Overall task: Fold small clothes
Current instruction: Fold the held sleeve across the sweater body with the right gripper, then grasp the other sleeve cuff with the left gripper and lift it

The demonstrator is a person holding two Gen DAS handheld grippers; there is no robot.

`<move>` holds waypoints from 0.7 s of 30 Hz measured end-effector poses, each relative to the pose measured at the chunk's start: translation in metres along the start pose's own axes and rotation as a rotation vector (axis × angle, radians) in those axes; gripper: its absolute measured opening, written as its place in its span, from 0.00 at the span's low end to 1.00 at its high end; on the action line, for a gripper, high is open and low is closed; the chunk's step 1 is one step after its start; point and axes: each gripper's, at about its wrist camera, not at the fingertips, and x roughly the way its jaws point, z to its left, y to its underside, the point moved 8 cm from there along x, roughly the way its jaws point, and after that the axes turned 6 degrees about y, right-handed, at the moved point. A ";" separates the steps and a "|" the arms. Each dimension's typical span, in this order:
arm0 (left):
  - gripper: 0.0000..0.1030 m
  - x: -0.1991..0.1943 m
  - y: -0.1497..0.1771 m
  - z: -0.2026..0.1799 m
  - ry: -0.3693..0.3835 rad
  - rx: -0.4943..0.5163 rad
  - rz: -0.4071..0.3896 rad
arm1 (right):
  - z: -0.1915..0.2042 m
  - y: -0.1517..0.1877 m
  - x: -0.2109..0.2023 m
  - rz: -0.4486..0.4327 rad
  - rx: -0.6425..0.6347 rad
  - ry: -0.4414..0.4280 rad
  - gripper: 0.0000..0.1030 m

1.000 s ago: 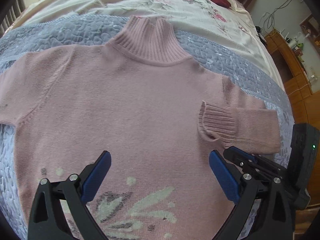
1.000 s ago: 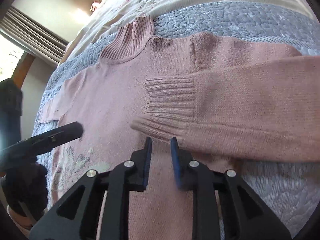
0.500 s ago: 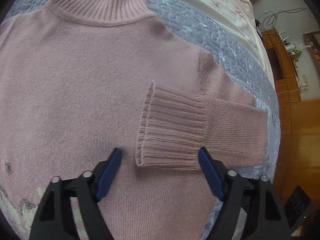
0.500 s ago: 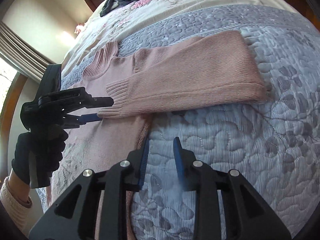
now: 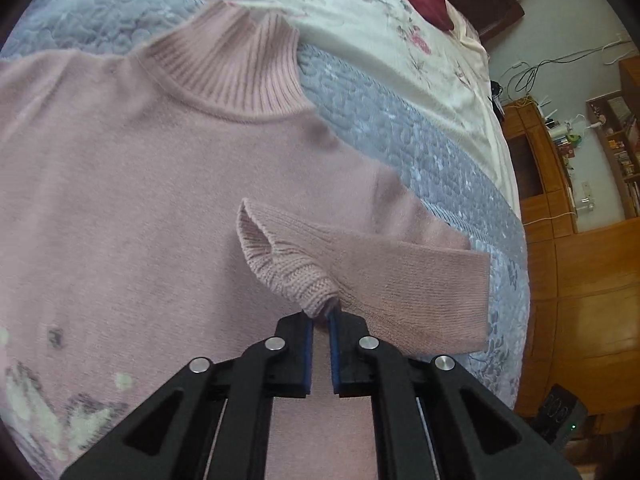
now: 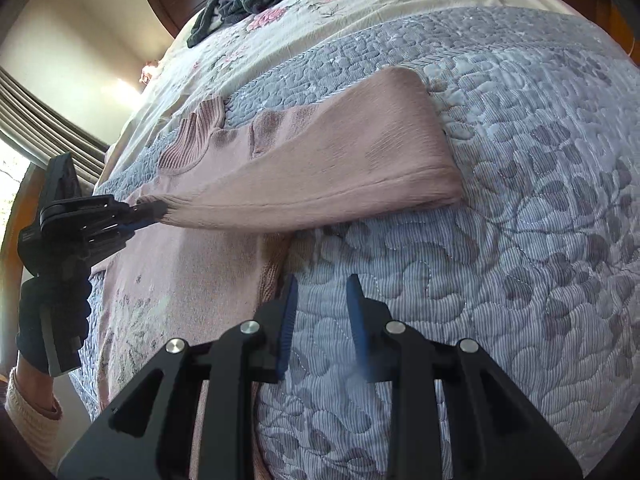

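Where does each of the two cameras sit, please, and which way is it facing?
Left wrist: on the left tongs, facing along the bed at the pink knitted turtleneck sweater; its fingers pinch the ribbed sleeve cuff.
Right wrist: on the open right tongs above the grey quilted bedspread, facing the folded sleeve; a gloved hand shows.
Shared: sweater, cuff, left tongs.
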 end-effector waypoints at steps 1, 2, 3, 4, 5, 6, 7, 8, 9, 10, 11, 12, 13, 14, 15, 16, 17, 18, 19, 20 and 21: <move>0.06 -0.009 -0.007 0.008 -0.019 0.004 -0.021 | 0.000 -0.003 0.001 0.000 0.007 -0.003 0.25; 0.06 -0.019 -0.013 0.018 -0.039 0.007 -0.038 | 0.000 -0.007 0.002 0.003 0.017 -0.007 0.26; 0.06 -0.028 -0.020 0.028 -0.062 0.009 -0.058 | -0.001 -0.010 0.003 0.006 0.030 -0.012 0.27; 0.06 -0.038 -0.026 0.038 -0.084 0.011 -0.074 | 0.000 -0.015 0.005 0.010 0.042 -0.016 0.31; 0.06 -0.046 -0.031 0.047 -0.105 0.014 -0.089 | 0.000 -0.019 0.008 0.015 0.053 -0.016 0.35; 0.06 -0.055 -0.037 0.057 -0.124 0.015 -0.104 | 0.000 -0.024 0.011 0.021 0.064 -0.014 0.37; 0.06 -0.062 -0.041 0.066 -0.139 0.016 -0.114 | 0.000 -0.030 0.015 0.026 0.074 -0.014 0.41; 0.06 -0.070 -0.044 0.076 -0.152 0.017 -0.122 | 0.001 -0.034 0.019 0.030 0.083 -0.016 0.44; 0.06 -0.076 -0.048 0.084 -0.168 0.017 -0.132 | 0.001 -0.039 0.024 0.036 0.092 -0.014 0.45; 0.06 -0.082 -0.052 0.092 -0.185 0.017 -0.141 | 0.001 -0.042 0.029 0.044 0.102 -0.015 0.47; 0.06 -0.087 -0.054 0.099 -0.197 0.015 -0.148 | 0.002 -0.046 0.035 0.056 0.112 -0.021 0.48; 0.06 -0.092 -0.057 0.106 -0.204 0.010 -0.154 | 0.003 -0.047 0.041 0.069 0.119 -0.026 0.48; 0.06 -0.097 -0.059 0.113 -0.206 0.001 -0.161 | 0.005 -0.050 0.047 0.082 0.125 -0.027 0.48; 0.06 -0.101 -0.061 0.119 -0.208 -0.008 -0.169 | 0.007 -0.052 0.054 0.096 0.131 -0.029 0.48; 0.06 -0.105 -0.064 0.125 -0.214 -0.015 -0.178 | 0.010 -0.053 0.060 0.109 0.133 -0.035 0.48; 0.06 -0.109 -0.066 0.131 -0.228 -0.019 -0.189 | 0.013 -0.053 0.065 0.121 0.128 -0.040 0.47; 0.06 -0.112 -0.068 0.138 -0.242 -0.020 -0.197 | 0.016 -0.054 0.070 0.130 0.124 -0.039 0.44; 0.06 -0.114 -0.070 0.145 -0.255 -0.024 -0.201 | 0.018 -0.053 0.074 0.140 0.121 -0.038 0.42; 0.06 -0.114 -0.070 0.152 -0.267 -0.034 -0.200 | 0.021 -0.051 0.078 0.151 0.119 -0.040 0.34; 0.06 -0.112 -0.070 0.160 -0.274 -0.047 -0.194 | 0.023 -0.049 0.081 0.160 0.121 -0.045 0.28; 0.06 -0.109 -0.069 0.169 -0.286 -0.056 -0.186 | 0.025 -0.048 0.083 0.165 0.119 -0.044 0.26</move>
